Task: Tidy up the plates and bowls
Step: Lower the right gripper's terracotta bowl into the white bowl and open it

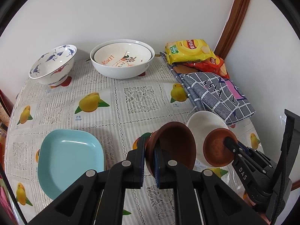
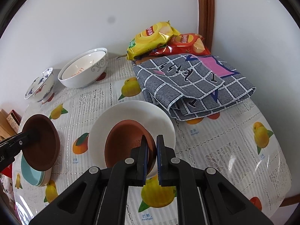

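Observation:
My left gripper (image 1: 149,151) is shut on the rim of a dark brown bowl (image 1: 174,144), held tilted above the table; it also shows in the right wrist view (image 2: 40,143). My right gripper (image 2: 151,150) is shut on the rim of a reddish-brown dish (image 2: 127,142) that rests in a white plate (image 2: 131,112). In the left wrist view the dish (image 1: 217,147) and white plate (image 1: 204,120) are at the right. A light blue square plate (image 1: 69,157) lies at the left.
A large white bowl with a lemon-print bowl inside (image 1: 121,60) and a blue-patterned bowl (image 1: 53,64) stand by the wall. A folded grey checked cloth (image 2: 191,86) and snack bags (image 2: 155,37) lie at the back right. The round table (image 2: 234,159) has a fruit-print cover.

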Tool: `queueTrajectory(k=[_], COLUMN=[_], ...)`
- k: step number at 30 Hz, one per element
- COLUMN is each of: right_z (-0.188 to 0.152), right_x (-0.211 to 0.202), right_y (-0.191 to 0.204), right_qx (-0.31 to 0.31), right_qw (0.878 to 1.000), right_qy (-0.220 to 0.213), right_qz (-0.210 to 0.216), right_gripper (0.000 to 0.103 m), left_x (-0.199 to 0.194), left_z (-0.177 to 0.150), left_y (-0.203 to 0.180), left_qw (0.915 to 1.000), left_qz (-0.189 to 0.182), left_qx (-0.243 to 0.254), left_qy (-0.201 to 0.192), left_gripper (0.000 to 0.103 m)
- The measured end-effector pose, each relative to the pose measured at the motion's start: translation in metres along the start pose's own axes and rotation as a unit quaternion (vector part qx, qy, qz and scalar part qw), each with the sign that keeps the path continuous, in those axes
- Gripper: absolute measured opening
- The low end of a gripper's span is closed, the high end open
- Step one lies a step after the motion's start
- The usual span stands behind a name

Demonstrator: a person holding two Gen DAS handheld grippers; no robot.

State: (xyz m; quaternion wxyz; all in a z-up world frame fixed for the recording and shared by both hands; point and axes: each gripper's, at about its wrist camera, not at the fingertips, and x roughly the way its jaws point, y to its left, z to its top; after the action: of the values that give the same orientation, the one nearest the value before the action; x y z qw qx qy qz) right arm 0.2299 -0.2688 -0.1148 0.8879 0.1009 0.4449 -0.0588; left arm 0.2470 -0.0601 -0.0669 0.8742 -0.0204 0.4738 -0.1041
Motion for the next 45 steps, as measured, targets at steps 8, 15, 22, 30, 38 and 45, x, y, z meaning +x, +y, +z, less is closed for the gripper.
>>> queueTrajectory(k=[8,15,22,30,38,45], right_z=[0.001,0.003,0.004,0.005,0.005,0.003], right_x=[0.015,0.025,0.036,0.041,0.05,0.053], right_y=[0.004,0.01,0.012,0.018,0.022,0.028], right_qx=[-0.006,-0.012,-0.018,-0.03,-0.049,-0.068], right_qw=[1.0,1.0,0.999,0.999,0.997,0.995], right_qy=[0.01,0.017,0.028,0.033,0.04,0.045], right_qz=[-0.002,-0.001,-0.01,-0.022,-0.047,-0.052], right_gripper=[0.009,0.009,0.009,0.009,0.009,0.011], left_x=[0.01,0.018,0.022,0.024,0.025,0.026], left_z=[0.002,0.004,0.005,0.005,0.005,0.006], left_y=[0.004,0.008,0.012,0.017,0.025,0.027], left_qw=[1.0,0.9999,0.9998,0.9997,0.9996,0.9995], left_qz=[0.001,0.0,-0.002,-0.001,0.001,-0.001], left_qx=[-0.004,-0.008,-0.013,-0.017,-0.025,-0.028], left_qy=[0.006,0.012,0.014,0.015,0.014,0.014], left_gripper=[0.009,0.009,0.009,0.009,0.009,0.009])
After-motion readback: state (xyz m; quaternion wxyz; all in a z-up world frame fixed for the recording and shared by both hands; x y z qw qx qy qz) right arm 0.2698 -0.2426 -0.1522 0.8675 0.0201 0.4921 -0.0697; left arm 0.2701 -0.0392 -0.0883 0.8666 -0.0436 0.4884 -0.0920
